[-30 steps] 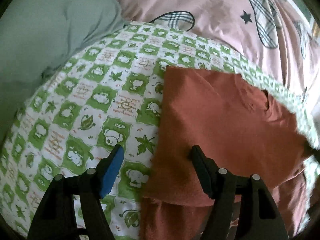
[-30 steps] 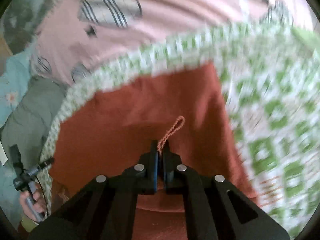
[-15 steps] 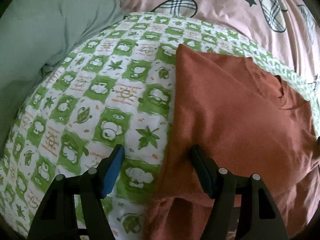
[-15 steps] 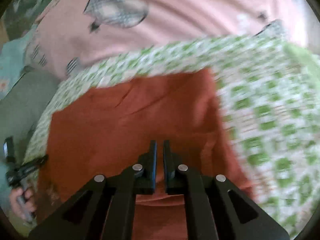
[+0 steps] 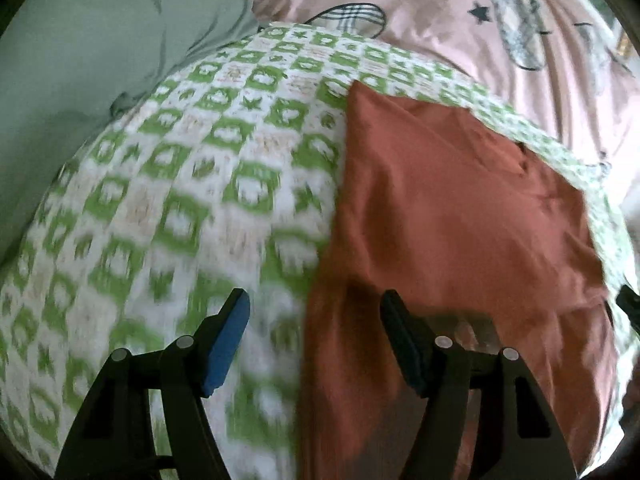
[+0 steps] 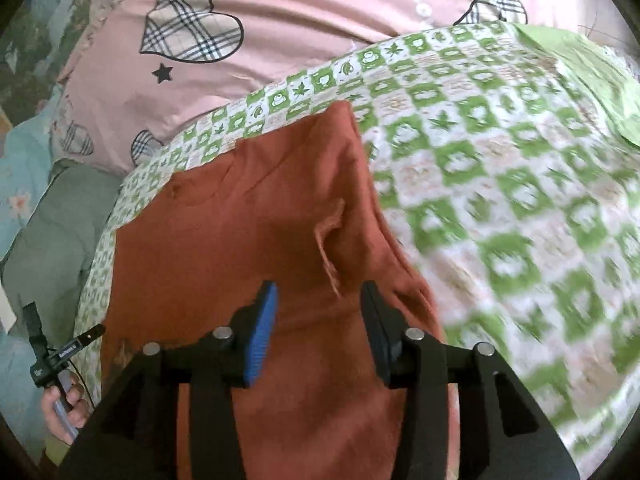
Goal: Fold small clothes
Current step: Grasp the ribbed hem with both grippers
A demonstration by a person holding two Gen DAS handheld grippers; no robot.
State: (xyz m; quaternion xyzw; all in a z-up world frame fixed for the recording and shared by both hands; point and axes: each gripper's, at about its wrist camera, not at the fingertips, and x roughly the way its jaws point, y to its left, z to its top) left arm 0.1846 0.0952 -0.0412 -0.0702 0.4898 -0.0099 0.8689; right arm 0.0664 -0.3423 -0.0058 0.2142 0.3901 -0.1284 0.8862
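While both grippers (left (image 5: 314, 338), right (image 6: 318, 322)) gape empty, rust garment (image 6: 256, 216) lies on checkered blanket (image 5: 192, 184).

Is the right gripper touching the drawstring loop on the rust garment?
Apart. The right wrist view shows the right gripper open, the loop lying between and ahead of its fingertips.

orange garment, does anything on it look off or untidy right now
A loose cord loop lies on top of the orange garment, just ahead of the open right gripper, instead of being tucked in. Otherwise the fold lies flat on the green checked blanket.
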